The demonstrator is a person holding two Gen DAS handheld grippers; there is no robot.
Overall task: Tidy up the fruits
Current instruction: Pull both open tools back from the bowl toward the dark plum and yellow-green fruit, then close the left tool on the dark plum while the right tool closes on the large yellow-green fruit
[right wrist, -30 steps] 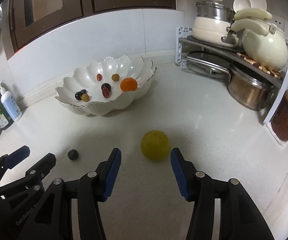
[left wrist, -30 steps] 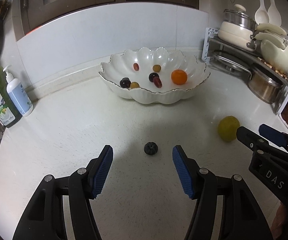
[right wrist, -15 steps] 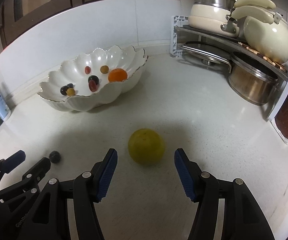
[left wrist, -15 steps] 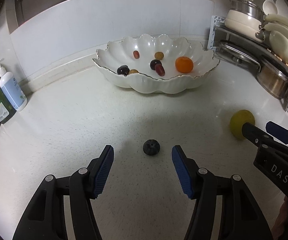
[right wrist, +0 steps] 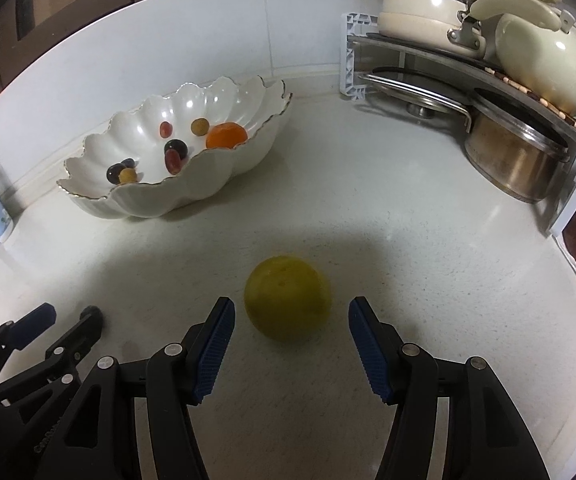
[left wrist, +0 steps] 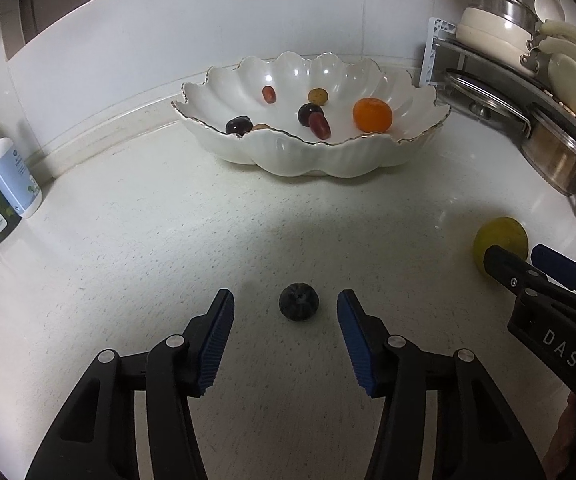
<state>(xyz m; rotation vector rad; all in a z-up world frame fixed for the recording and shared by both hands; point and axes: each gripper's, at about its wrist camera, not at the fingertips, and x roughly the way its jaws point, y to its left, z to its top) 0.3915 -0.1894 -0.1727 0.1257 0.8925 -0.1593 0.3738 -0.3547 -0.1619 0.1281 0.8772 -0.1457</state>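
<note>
fruit sits dead ahead of each claw, and that is what your coming move turns on. your left gripper (left wrist: 286, 334) has the small dark fruit (left wrist: 299, 307) on the counter (left wrist: 128, 240) right at the mouth of its jaws, centred between the blue pads (left wrist: 218, 344), level with their tips and touching neither; the jaws are closing, but there is a gap on both sides. your right gripper (right wrist: 290, 338) stands parted around the yellow-green fruit (right wrist: 287, 297), which lies just past its fingertips and a shade toward the left pad (right wrist: 215, 346), with the pads clear of the skin. both fruits are round, so no long axis matters; you need only push straight forward and down along the fingers before you squeeze. each hand is plainly nearer its own fruit, the two well apart, so you have no reason to cross over. the scalloped white bowl (left wrist: 312, 160), holding an orange (left wrist: 372, 114) and several grapes, waits farther back toward the wall, beyond both claws. judged from this, the yellow-green one wants a wide bite, the dark one a gentle pinch since it could roll
</note>
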